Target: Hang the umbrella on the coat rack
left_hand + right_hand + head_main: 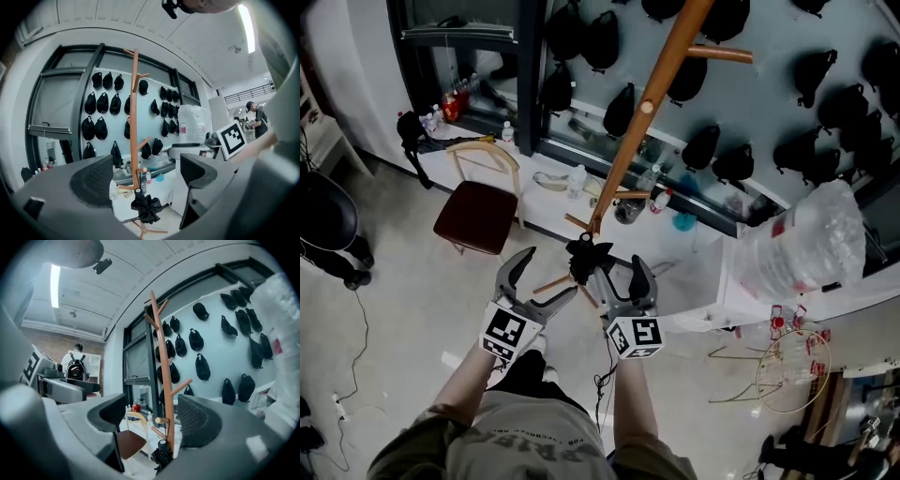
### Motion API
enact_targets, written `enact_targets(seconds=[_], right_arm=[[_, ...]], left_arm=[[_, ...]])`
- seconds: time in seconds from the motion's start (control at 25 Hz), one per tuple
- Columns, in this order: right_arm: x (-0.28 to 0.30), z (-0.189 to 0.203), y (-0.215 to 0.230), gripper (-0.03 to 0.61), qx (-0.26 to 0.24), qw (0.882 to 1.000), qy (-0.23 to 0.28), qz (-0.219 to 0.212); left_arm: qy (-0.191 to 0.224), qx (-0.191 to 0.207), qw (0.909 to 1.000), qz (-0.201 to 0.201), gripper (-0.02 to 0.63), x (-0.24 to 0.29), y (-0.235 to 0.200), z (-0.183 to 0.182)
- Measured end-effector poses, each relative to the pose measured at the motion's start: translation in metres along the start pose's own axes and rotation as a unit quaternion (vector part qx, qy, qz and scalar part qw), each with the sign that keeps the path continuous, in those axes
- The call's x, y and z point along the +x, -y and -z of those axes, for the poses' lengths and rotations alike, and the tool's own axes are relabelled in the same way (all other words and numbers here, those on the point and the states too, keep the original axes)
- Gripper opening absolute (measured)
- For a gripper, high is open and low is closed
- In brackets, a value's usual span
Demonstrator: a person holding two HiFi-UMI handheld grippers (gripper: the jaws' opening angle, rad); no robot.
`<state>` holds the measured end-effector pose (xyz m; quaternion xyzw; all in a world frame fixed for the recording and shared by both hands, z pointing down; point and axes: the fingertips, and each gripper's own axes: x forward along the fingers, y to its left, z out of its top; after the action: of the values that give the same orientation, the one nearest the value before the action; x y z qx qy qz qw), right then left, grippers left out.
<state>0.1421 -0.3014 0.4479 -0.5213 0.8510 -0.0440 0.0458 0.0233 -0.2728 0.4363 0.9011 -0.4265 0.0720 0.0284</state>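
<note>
A folded black umbrella (pixel 586 261) hangs by its strap from a low peg of the tall wooden coat rack (pixel 647 103). It dangles close against the pole, just above the rack's feet. My left gripper (pixel 551 272) is open and empty, just left of the umbrella. To the umbrella's right my right gripper (pixel 619 267) is also open and holds nothing. In the left gripper view the umbrella (pixel 146 208) and the rack (pixel 134 117) show between the spread jaws of the left gripper (pixel 147 176), some way off. The right gripper view has the umbrella (pixel 163 453) low between the jaws of the right gripper (pixel 154 416).
A wooden chair with a dark red seat (pixel 478 211) stands left of the rack. Black caps (pixel 703 145) hang on the wall behind it. A big clear plastic bag (pixel 811 248) sits on a white counter at the right. A person with a backpack (pixel 76 369) stands far off.
</note>
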Motion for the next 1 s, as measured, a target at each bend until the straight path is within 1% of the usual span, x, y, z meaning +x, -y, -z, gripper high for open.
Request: enact_targets(seconds=[0.16, 0.24, 0.28, 0.36, 0.4, 0.44, 0.52, 0.56, 0.68, 0.72, 0.76, 0.88, 0.92, 1.0], right_arm=[[-0.018, -0.042, -0.018, 0.336, -0.053, 0.998, 0.022, -0.007], [-0.027, -0.056, -0.022, 0.334, -0.069, 0.997, 0.030, -0.003], [-0.031, -0.062, -0.024, 0.329, -0.070, 0.997, 0.035, -0.001], [-0.039, -0.072, -0.027, 0.309, -0.069, 0.997, 0.046, 0.008], [-0.043, -0.076, -0.028, 0.262, -0.068, 0.996, 0.051, 0.013], [-0.046, -0.079, -0.030, 0.246, -0.069, 0.996, 0.055, 0.017], [-0.051, -0.084, -0.035, 0.240, -0.073, 0.995, 0.060, 0.022], [-0.053, -0.085, -0.037, 0.178, -0.076, 0.995, 0.062, 0.024], [-0.057, -0.086, -0.043, 0.167, -0.083, 0.994, 0.063, 0.028], [-0.059, -0.086, -0.044, 0.135, -0.085, 0.994, 0.063, 0.031], [-0.060, -0.086, -0.045, 0.083, -0.086, 0.994, 0.063, 0.035], [-0.065, -0.088, -0.044, 0.073, -0.082, 0.993, 0.066, 0.047], [-0.066, -0.089, -0.043, 0.005, -0.079, 0.993, 0.068, 0.054], [-0.069, -0.093, -0.042, 0.002, -0.071, 0.993, 0.072, 0.061]], left_arm=[[0.012, -0.017, 0.9997, -0.015, 0.453, -0.010, -0.003, -0.020], [0.020, -0.022, 0.9993, -0.022, 0.433, -0.017, -0.002, -0.027], [0.025, -0.020, 0.9990, -0.031, 0.399, -0.021, -0.004, -0.032], [0.036, -0.011, 0.9977, -0.057, 0.262, -0.029, -0.010, -0.041], [0.039, -0.006, 0.9969, -0.067, 0.226, -0.032, -0.012, -0.043], [0.042, -0.003, 0.9963, -0.075, 0.206, -0.035, -0.014, -0.045], [0.047, -0.001, 0.9953, -0.084, 0.170, -0.039, -0.015, -0.048], [0.052, 0.000, 0.9947, -0.088, 0.148, -0.040, -0.015, -0.050], [0.068, 0.003, 0.9923, -0.104, 0.090, -0.044, -0.015, -0.056], [0.073, 0.004, 0.9913, -0.109, 0.072, -0.045, -0.015, -0.058], [0.077, 0.006, 0.9905, -0.114, 0.057, -0.045, -0.014, -0.059], [0.077, 0.008, 0.9897, -0.120, 0.030, -0.047, -0.012, -0.061], [0.074, 0.005, 0.9901, -0.119, 0.026, -0.047, -0.012, -0.059], [0.081, -0.001, 0.9901, -0.115, 0.017, -0.048, -0.010, -0.061]])
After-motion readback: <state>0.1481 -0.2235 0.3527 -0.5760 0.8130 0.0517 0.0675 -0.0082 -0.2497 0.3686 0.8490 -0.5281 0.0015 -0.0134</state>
